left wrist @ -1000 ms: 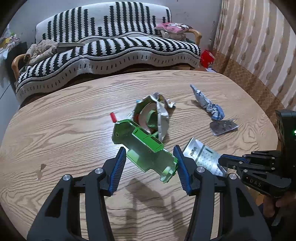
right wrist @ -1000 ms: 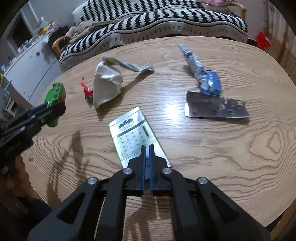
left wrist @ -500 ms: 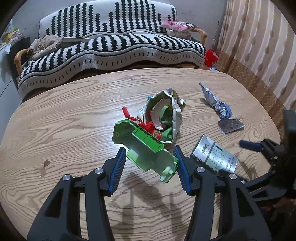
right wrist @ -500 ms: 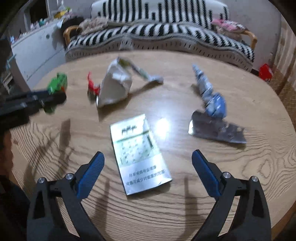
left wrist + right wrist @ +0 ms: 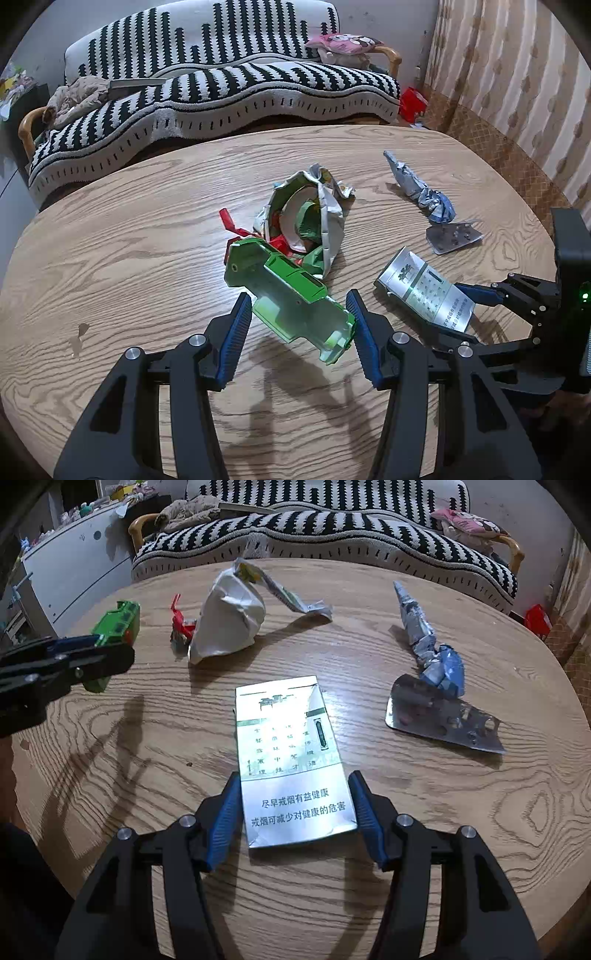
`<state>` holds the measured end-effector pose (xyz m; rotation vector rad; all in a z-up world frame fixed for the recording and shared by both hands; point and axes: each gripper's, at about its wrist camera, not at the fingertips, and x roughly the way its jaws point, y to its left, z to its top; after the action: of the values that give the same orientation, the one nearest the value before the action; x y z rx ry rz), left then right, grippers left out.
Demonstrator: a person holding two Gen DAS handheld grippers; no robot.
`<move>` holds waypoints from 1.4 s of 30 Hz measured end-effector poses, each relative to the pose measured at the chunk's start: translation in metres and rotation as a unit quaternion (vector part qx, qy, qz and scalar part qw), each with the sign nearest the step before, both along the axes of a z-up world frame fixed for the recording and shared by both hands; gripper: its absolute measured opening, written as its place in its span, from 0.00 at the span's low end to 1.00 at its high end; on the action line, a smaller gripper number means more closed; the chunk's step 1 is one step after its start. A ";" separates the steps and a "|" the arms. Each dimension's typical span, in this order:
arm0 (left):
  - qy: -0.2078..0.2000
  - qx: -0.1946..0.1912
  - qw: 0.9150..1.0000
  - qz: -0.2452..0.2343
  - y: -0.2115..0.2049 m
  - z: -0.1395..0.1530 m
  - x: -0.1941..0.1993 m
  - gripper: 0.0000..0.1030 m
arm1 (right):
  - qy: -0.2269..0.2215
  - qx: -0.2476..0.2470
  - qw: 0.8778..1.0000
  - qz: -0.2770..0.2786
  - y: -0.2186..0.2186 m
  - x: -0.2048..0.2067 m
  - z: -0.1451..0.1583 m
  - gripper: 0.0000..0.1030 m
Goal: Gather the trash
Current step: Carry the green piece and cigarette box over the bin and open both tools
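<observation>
The right gripper [image 5: 293,808] has its fingers on both sides of the flat silver cigarette pack [image 5: 291,753] on the desk [image 5: 443,830], touching or nearly so; I cannot tell if they grip already. To do it well, squeeze evenly on the long edges, because the thin, shiny pack can buckle or slip, then lift straight. The left gripper [image 5: 297,325] is closed on a green plastic piece [image 5: 288,299] above the desk.

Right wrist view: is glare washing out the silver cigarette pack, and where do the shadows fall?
Right wrist: glare whitens the upper print on the cigarette pack; the lower text stays sharp; gripper shadows fall toward the camera. Left wrist: the pack reads evenly; edges bow from fisheye.
</observation>
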<state>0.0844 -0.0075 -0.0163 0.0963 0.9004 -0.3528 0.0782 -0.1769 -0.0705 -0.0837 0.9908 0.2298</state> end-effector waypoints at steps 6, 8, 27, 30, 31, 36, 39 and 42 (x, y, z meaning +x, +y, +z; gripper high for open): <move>-0.002 0.000 1.000 -0.008 -0.014 0.003 -0.002 0.50 | -0.019 0.007 1.000 -0.015 -0.018 -0.011 0.018 0.56; -0.004 -0.001 1.000 -0.015 -0.023 0.006 -0.003 0.50 | -0.026 0.012 0.999 -0.029 -0.031 -0.017 0.025 0.56; -0.019 -0.004 0.963 -0.268 -0.292 0.019 -0.092 0.50 | -0.056 0.029 0.934 -0.352 -0.316 -0.190 0.036 0.56; -0.012 -0.008 0.948 -0.317 -0.341 0.013 -0.118 0.50 | -0.053 0.028 0.912 -0.406 -0.353 -0.226 0.030 0.56; -0.009 -0.009 0.942 -0.335 -0.359 0.011 -0.128 0.50 | -0.051 0.025 0.904 -0.423 -0.363 -0.240 0.027 0.56; 0.004 -0.011 0.912 -0.410 -0.434 -0.006 -0.171 0.50 | -0.048 0.021 0.873 -0.484 -0.398 -0.290 0.016 0.56; 0.018 -0.013 0.896 -0.443 -0.465 -0.018 -0.191 0.50 | -0.044 0.034 0.858 -0.510 -0.415 -0.313 0.007 0.56; 0.031 -0.010 0.884 -0.466 -0.488 -0.031 -0.203 0.50 | -0.038 0.045 0.848 -0.526 -0.431 -0.332 -0.005 0.56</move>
<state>-0.1188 -0.4960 -0.0470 0.5112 0.8639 -1.2692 -0.2539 -0.6078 -0.0757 0.5343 0.8202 -0.7378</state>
